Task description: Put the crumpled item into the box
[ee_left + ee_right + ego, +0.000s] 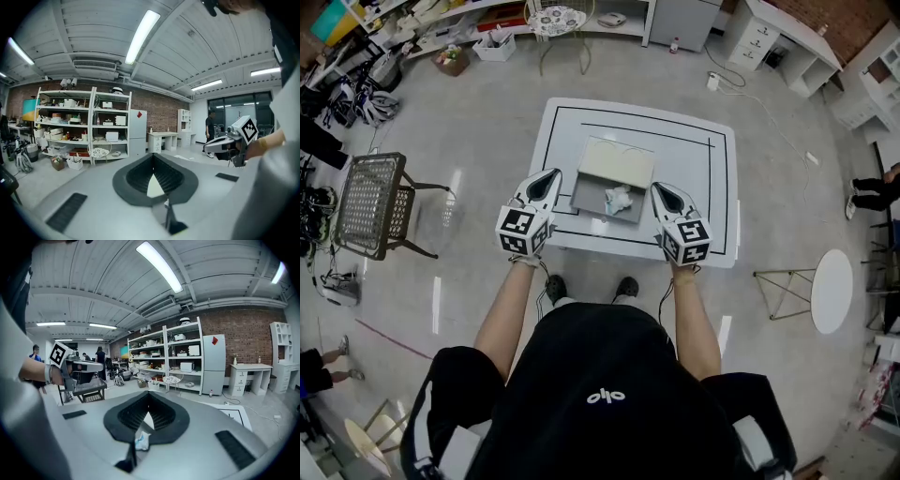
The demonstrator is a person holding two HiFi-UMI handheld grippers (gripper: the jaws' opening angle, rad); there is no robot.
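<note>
Obs.: white table with black border lines, open box at its centre, pale lid folded back on the far side. The crumpled item, a small white wad, lies on the grey floor of the box, towards its near right part; whether the walls fully enclose it is unclear from above. The left gripper hovers just left of the box and the right gripper just right of it. Each has its jaws brought together to a point, with nothing between them. Judgement: the wad looks light, soft and springy, likely paper or tissue, not fragile or slippery. Pinch across its bulkiest fold, gently; it will compress.
</note>
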